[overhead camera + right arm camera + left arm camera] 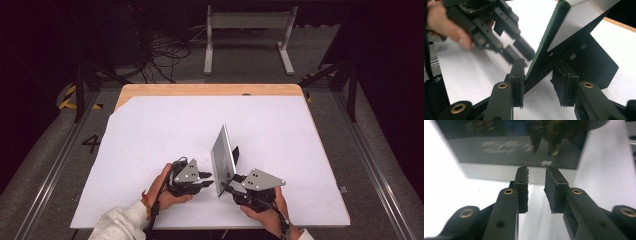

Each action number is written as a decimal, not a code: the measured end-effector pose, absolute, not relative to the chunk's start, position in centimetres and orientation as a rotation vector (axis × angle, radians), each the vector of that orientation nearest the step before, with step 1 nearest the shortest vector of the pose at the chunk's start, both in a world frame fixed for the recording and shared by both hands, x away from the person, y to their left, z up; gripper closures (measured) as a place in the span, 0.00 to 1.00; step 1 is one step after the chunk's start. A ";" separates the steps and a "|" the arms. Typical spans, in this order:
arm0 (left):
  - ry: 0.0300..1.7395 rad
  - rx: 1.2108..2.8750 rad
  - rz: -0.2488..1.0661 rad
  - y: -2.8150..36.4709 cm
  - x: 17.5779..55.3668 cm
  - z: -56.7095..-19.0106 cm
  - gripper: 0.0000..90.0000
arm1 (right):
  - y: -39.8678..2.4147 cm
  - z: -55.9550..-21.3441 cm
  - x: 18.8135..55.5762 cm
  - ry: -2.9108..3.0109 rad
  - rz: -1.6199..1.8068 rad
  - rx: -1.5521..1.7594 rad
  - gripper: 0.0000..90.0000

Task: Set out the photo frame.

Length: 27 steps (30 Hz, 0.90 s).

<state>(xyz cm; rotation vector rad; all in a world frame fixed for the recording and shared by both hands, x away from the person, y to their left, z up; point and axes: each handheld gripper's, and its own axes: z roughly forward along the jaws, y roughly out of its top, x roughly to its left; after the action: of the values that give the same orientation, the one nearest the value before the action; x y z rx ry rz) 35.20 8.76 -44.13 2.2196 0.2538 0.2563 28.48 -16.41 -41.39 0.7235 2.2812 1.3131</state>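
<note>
high view: a thin flat panel (223, 155) standing tilted on edge near the front middle of the white surface (150, 130), propped on a black stand (235, 153) behind it. left gripper (207, 180) held just left of the panel's near lower corner, fingers pointing right toward it. right gripper (227, 189) held just right of that corner, fingers reaching in at the panel's lower edge. a hand on each gripper, a pale sleeve (117, 225) at the bottom left.

left gripper view: two black fingers (522, 187) parted, with a bare gap and nothing between them. tips close to the panel (511, 147), its dark glossy face and pale lower border straight ahead; contact at the tips impossible to tell. white surface (599, 170) below and to the side.

right gripper view: fingers (517, 80) spread on either side of the panel's lower corner (549, 45), green edge and the black stand (596, 65) lying between them. left finger just beside the green edge, right finger apart from the stand; not clamped. left gripper (521, 53) farther off, blurred, its fingers pointing at the panel's face, close to it.
</note>
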 end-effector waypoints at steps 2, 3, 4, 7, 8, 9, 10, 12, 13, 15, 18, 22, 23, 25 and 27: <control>0.284 2.227 0.295 9.4 35.8 -44.2 0.78 | -16.6 -41.4 28.6 2.286 1.325 0.724 0.71; 0.302 2.218 0.290 9.8 36.1 -44.2 0.77 | -16.6 -41.4 28.6 2.284 1.327 0.725 0.71; 0.321 2.208 0.286 10.1 36.3 -44.2 0.76 | -16.6 -41.5 28.6 2.284 1.329 0.724 0.71; 0.332 2.217 0.310 10.5 36.6 -44.1 0.75 | -16.6 -41.5 28.6 2.280 1.330 0.722 0.71; 0.339 2.217 0.317 10.7 36.8 -44.1 0.75 | -16.6 -41.5 28.6 2.279 1.331 0.723 0.71; 0.348 2.212 0.318 10.9 36.9 -44.1 0.74 | -16.6 -41.5 28.5 2.277 1.330 0.724 0.71; 0.358 2.209 0.324 11.1 37.0 -44.1 0.72 | -16.5 -41.5 28.4 2.270 1.313 0.719 0.70; 0.362 2.215 0.332 11.2 37.1 -44.1 0.70 | -16.4 -41.6 28.3 2.267 1.306 0.716 0.70; 0.370 2.219 0.342 11.3 37.2 -44.2 0.68 | -16.3 -41.6 28.3 2.267 1.299 0.719 0.68; 0.372 2.224 0.350 11.3 37.3 -44.2 0.66 | -16.2 -41.9 28.5 2.273 1.291 0.742 0.64; 0.381 2.228 0.367 11.3 37.4 -44.3 0.57 | -15.8 -42.3 28.7 2.283 1.283 0.755 0.62; 0.403 2.234 0.368 11.3 37.6 -44.4 0.51 | -15.3 -42.4 28.8 2.281 1.265 0.757 0.62; 0.409 2.233 0.366 11.3 37.7 -44.5 0.49 | -15.3 -42.5 28.9 2.276 1.263 0.764 0.63; 0.431 2.225 0.376 11.3 37.7 -44.5 0.47 | -15.3 -42.7 29.1 2.282 1.273 0.779 0.65; 0.438 2.218 0.376 11.4 37.8 -44.5 0.44 | -15.5 -42.7 29.2 2.294 1.282 0.778 0.66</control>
<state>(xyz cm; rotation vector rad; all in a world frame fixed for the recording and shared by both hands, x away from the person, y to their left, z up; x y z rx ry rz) 37.79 11.40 -44.49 2.2181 0.4382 0.3755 29.18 -15.45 -42.68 0.7779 2.2942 1.2819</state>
